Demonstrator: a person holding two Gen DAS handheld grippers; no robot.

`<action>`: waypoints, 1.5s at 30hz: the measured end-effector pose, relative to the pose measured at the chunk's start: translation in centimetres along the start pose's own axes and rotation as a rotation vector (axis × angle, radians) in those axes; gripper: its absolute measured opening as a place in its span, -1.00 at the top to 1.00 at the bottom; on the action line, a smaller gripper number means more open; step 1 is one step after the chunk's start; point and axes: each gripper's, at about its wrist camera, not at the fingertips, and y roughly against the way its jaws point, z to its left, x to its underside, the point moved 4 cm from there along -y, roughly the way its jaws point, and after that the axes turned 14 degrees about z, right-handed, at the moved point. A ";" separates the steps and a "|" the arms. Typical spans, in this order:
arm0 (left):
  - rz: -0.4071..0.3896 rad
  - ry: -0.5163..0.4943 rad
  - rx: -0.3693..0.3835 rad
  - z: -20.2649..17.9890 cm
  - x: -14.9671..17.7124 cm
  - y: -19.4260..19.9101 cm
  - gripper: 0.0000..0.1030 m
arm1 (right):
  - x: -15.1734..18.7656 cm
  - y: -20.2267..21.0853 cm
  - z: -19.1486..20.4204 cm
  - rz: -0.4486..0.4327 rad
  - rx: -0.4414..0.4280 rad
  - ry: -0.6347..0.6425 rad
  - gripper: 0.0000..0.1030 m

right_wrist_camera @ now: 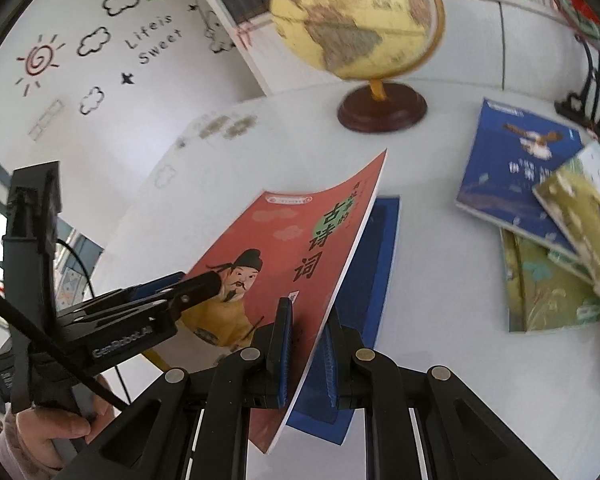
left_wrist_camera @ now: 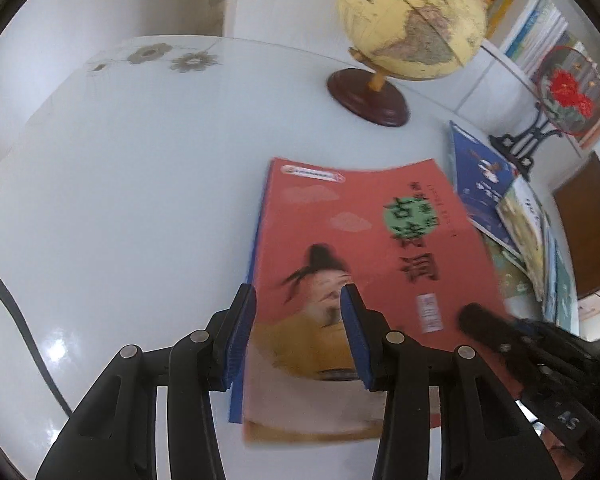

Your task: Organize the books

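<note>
We grip the red book [right_wrist_camera: 288, 264] in the right gripper [right_wrist_camera: 306, 356], jaws clamped on its edge, above a blue book [right_wrist_camera: 374, 264] on the table [left_wrist_camera: 140, 184]. The left gripper [left_wrist_camera: 298, 340] jaws straddle its cover, contact unclear. Loose books [right_wrist_camera: 540, 208] at two o'clock remain unsorted.

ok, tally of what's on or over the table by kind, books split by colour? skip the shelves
red book: 1
blue books: 2
green books: 2
globe: 1
fan ornament: 1
Total: 7
The pile on the right may hide more books.
</note>
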 end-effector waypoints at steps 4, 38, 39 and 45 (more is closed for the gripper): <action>-0.002 -0.048 -0.021 -1.2 0.1 -0.4 0.23 | 0.5 -1.4 -0.2 0.041 -0.012 -0.020 0.77; 0.135 -0.048 -0.127 -1.1 -0.6 -2.6 -0.62 | 2.2 -4.4 -4.4 0.211 -0.002 -0.275 -0.02; 0.140 -0.052 -0.128 -1.3 -0.6 -2.7 -0.62 | 2.3 -4.3 -4.5 0.213 0.007 -0.275 -0.02; 0.130 -0.109 -0.118 -3.2 -0.8 -2.4 -0.62 | 3.2 -2.7 -6.1 0.191 0.004 -0.322 -0.02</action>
